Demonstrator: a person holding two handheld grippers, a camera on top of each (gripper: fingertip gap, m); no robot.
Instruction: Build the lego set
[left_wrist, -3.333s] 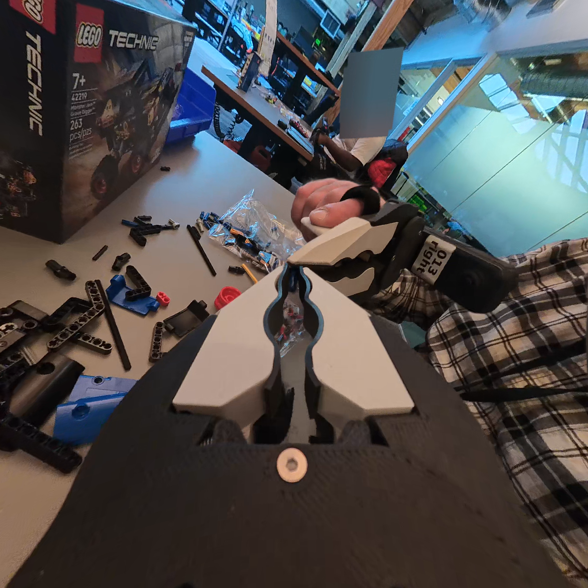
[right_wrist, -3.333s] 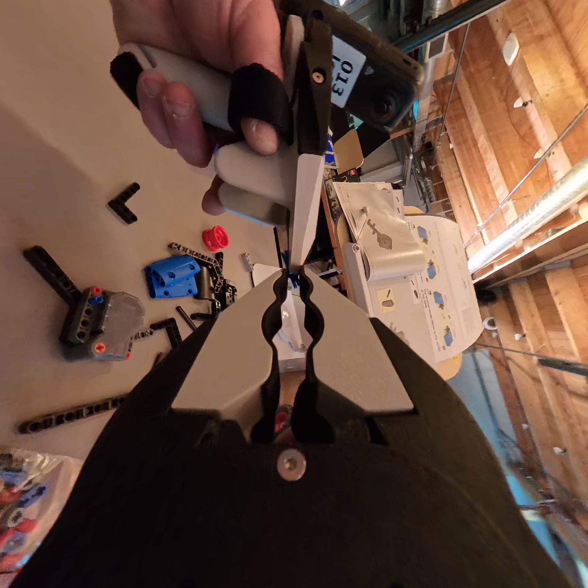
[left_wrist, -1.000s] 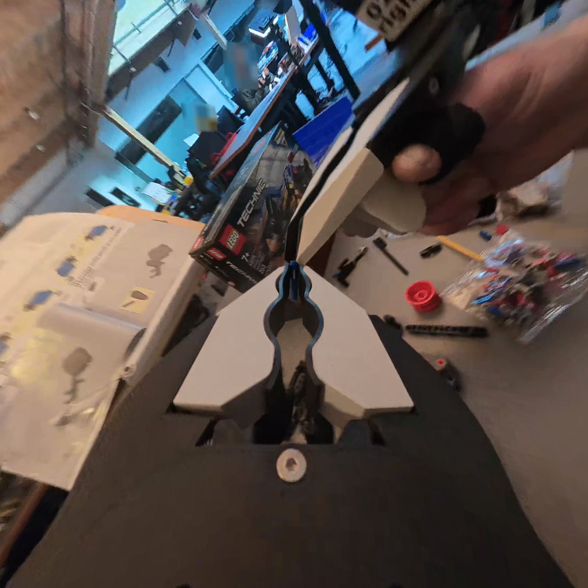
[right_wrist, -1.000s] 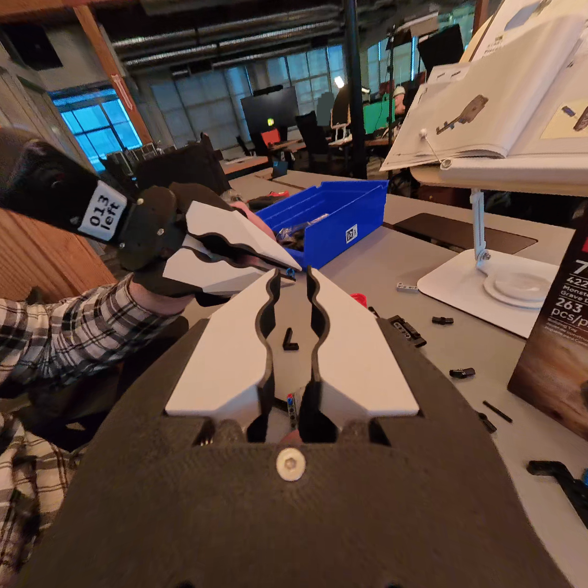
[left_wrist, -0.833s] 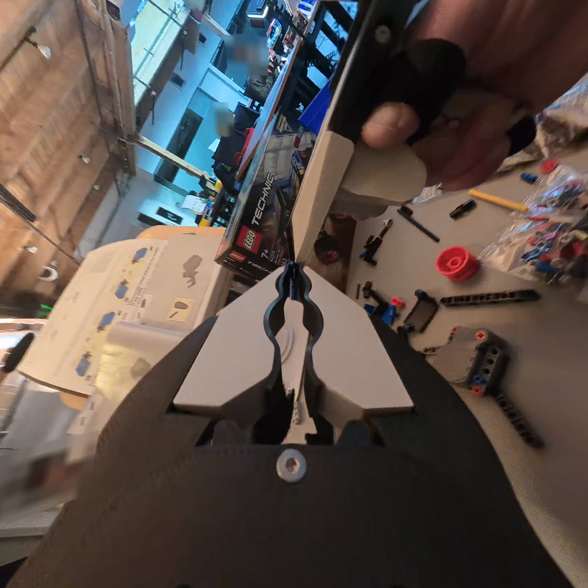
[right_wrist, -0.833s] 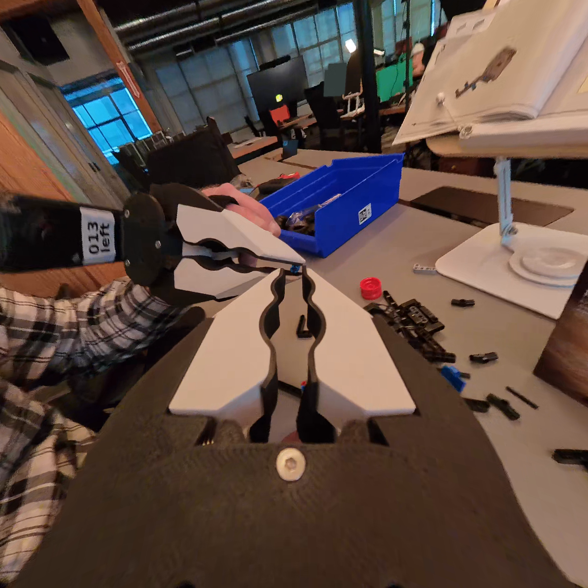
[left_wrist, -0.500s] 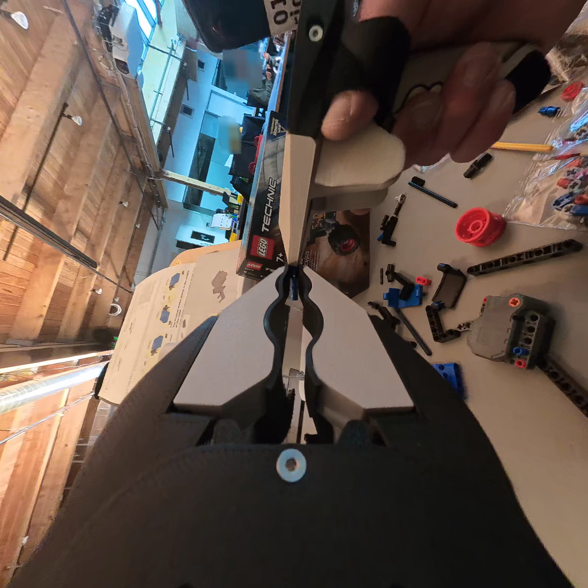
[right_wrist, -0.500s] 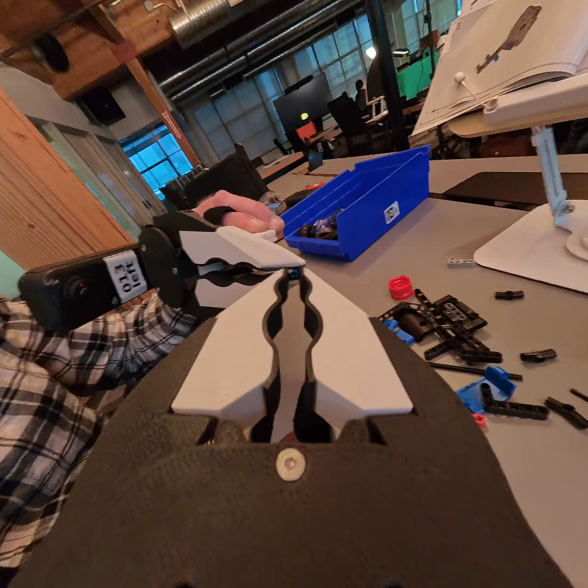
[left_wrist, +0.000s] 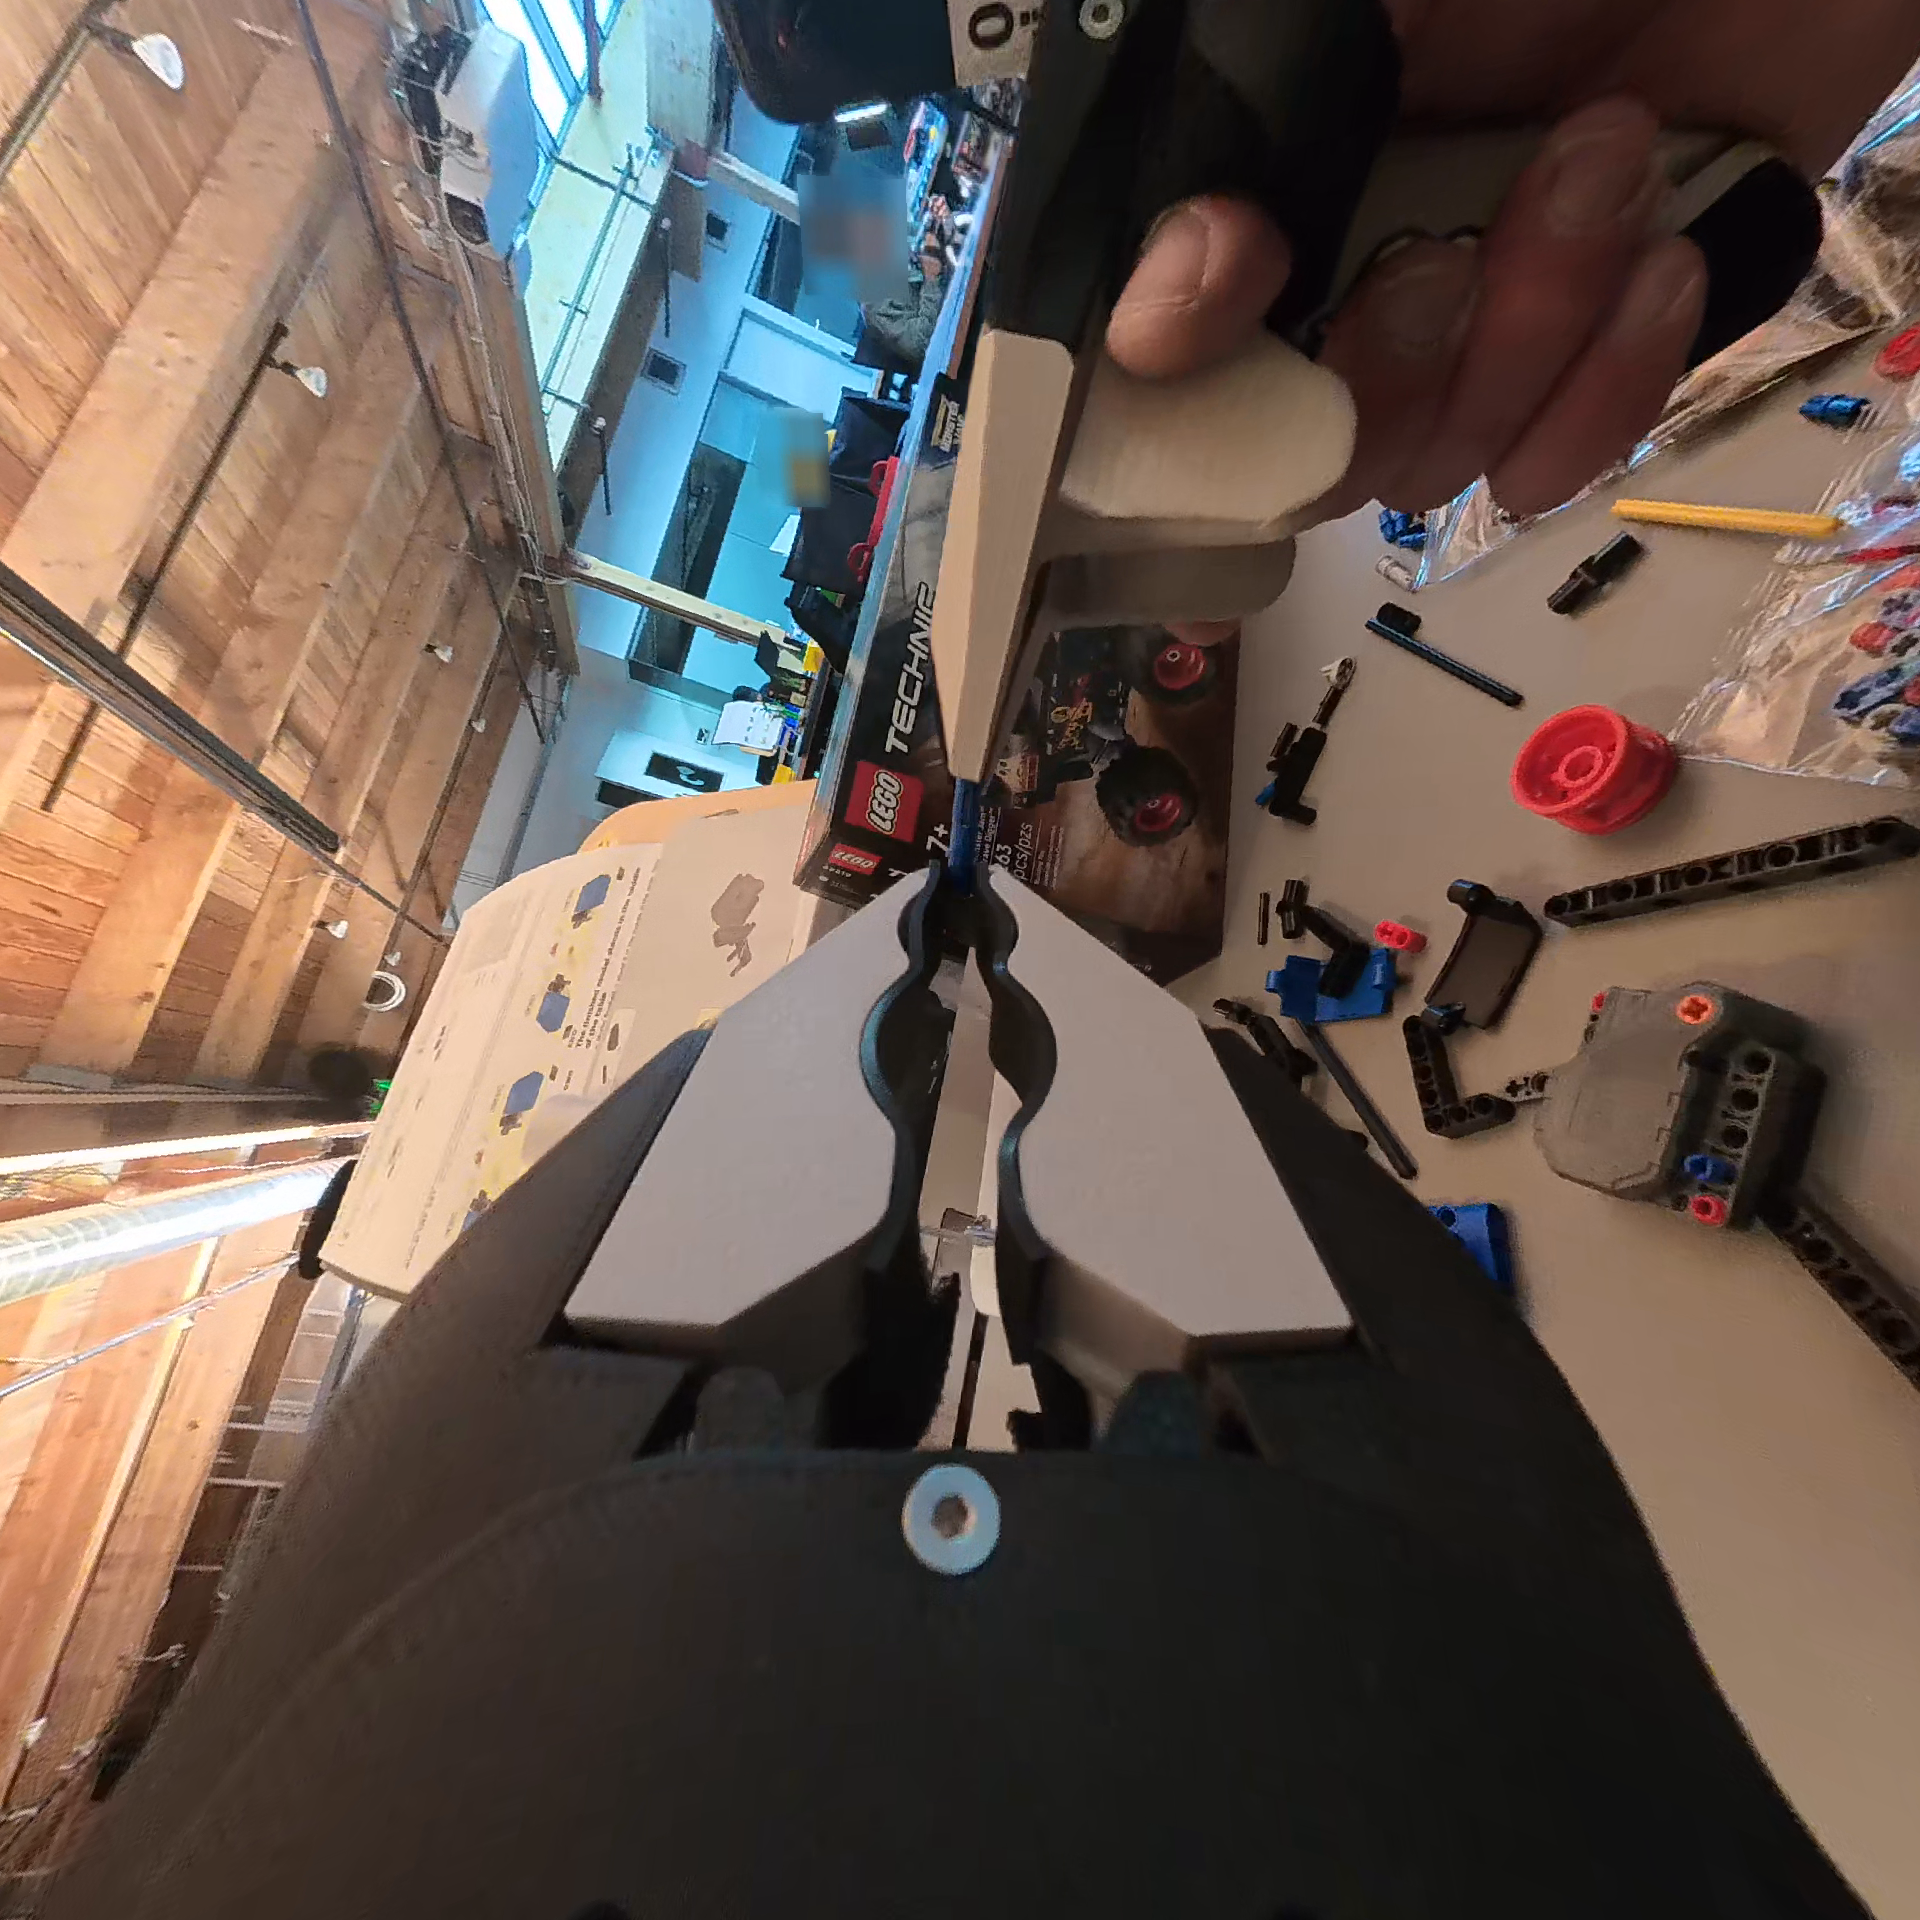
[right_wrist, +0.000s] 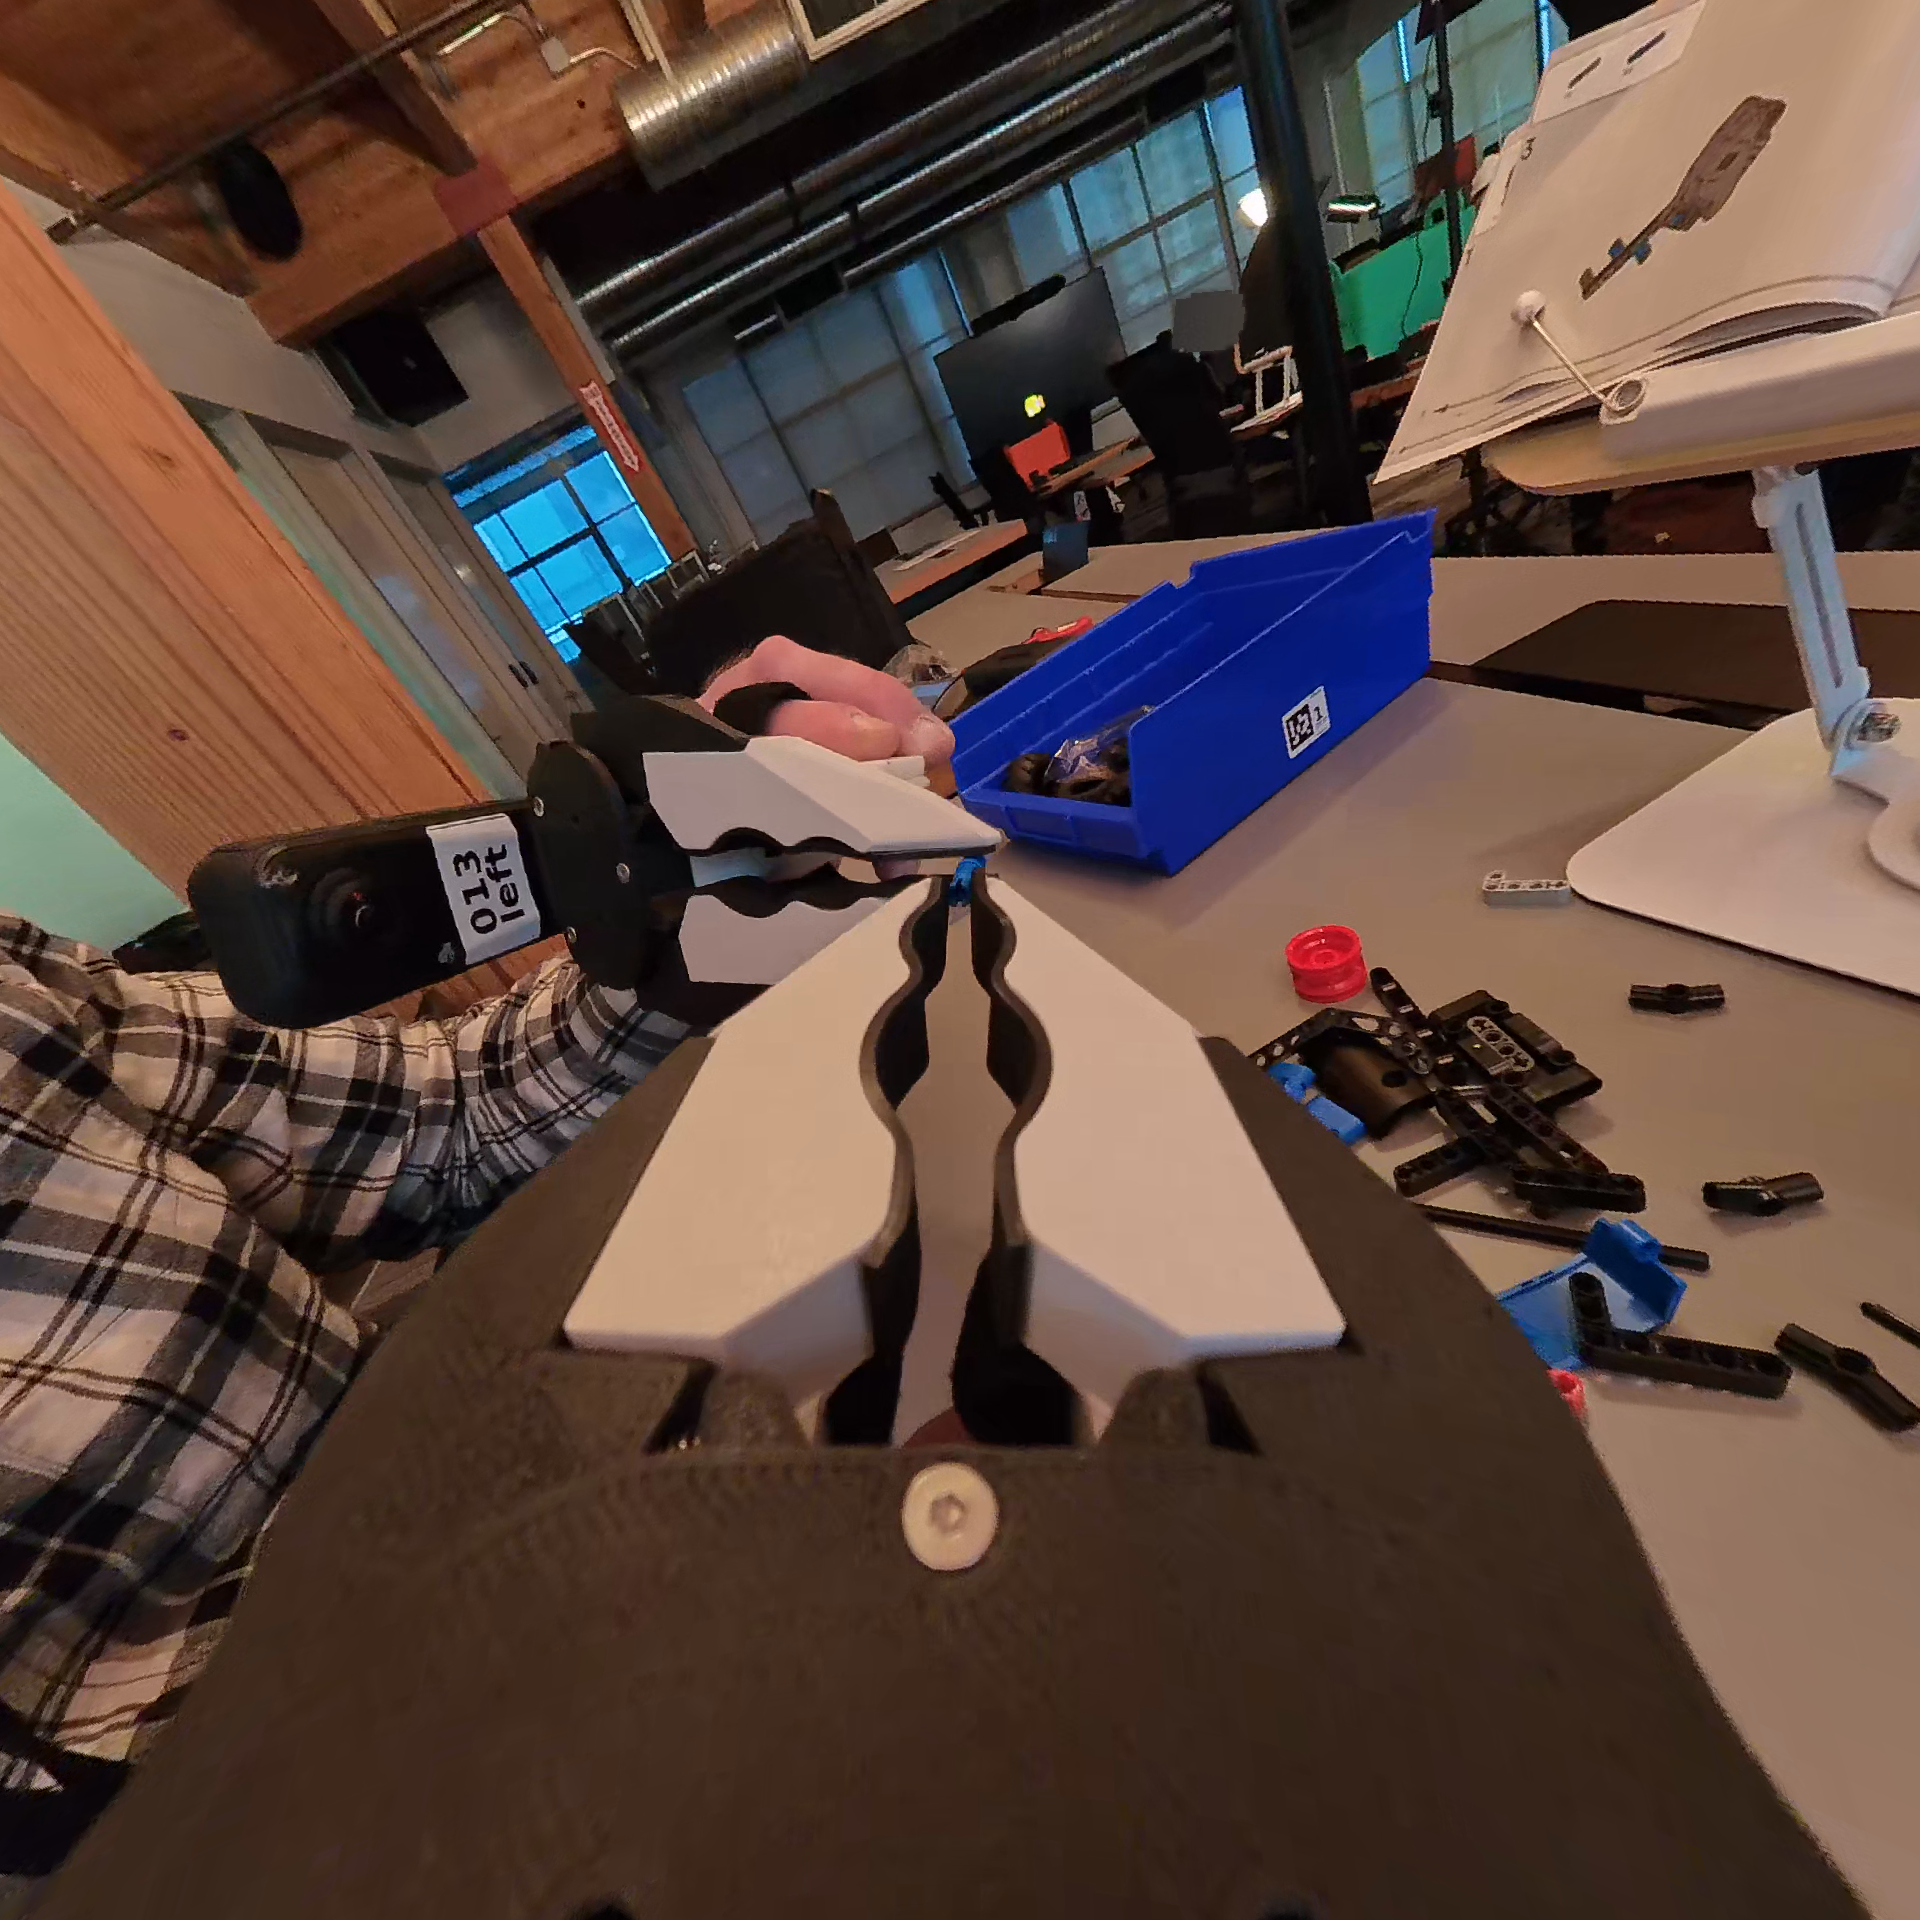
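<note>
Hidden and cut-off parts

The small blue peg (left_wrist: 968, 821) between both claws' tips is too small to identify; the clear plastic parts bag (left_wrist: 1829, 665) and long black beam (left_wrist: 1860, 1299) run past the frame edge.

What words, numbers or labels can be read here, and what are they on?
I don't repeat writing, so here is what bears it.
Set box: brand mark, words and numbers, legible.
White label on the left gripper: legible.
White tag on the right gripper: cut off by the frame.
Blue bin: small code sticker.
Instruction booklet: print too small to read.
</note>
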